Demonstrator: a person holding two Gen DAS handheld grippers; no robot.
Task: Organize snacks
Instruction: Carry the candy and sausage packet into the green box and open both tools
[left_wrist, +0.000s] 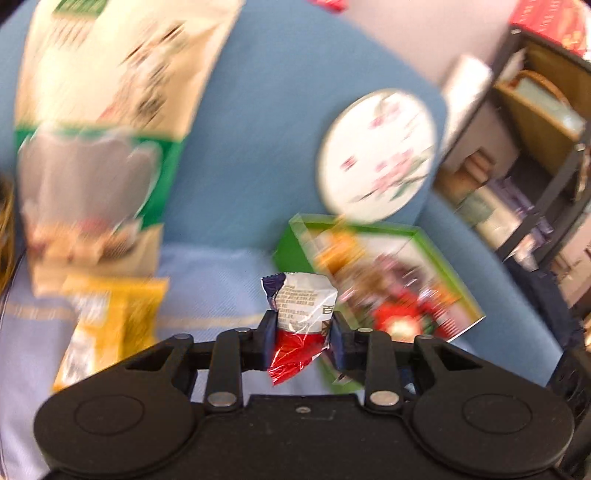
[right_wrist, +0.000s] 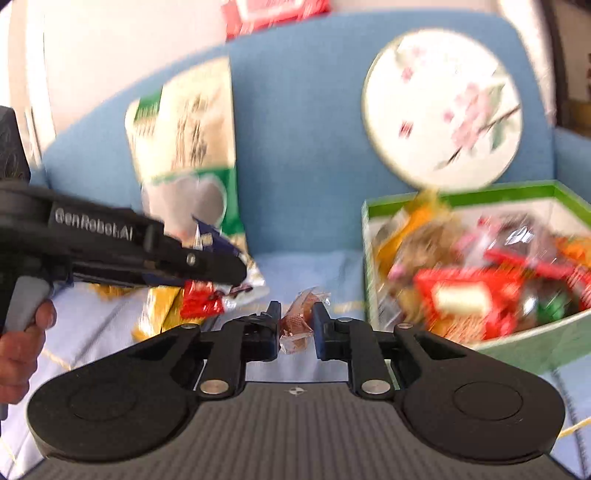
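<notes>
Pinched between your left tongs (left_wrist: 303, 328) is a small red, white and blue snack packet (left_wrist: 301, 321), its crumpled wrapper standing up above the pads and its red tail hanging below them. Your right tongs (right_wrist: 295, 325) are closed on a small brown wrapped candy (right_wrist: 297, 321), which sits squarely between the two fingers. Both pieces are lifted clear of the pale blue cushion (right_wrist: 306, 269), so you are in the carrying step: two loose snacks picked up and on their way to a container. Just to the right stands the green-edged box (right_wrist: 458, 195), already heaped with red and orange wrappers, and that looks like the place to drop them. Your next move calls for swinging each pair of tongs over the box rim and opening them only once the snack hangs above the pile. Behind, a tall cream and green bag (right_wrist: 184, 147) leans on the blue sofa back (right_wrist: 303, 110) beside a round floral cushion (right_wrist: 443, 107); a yellow packet (left_wrist: 110, 325) lies at the left.
</notes>
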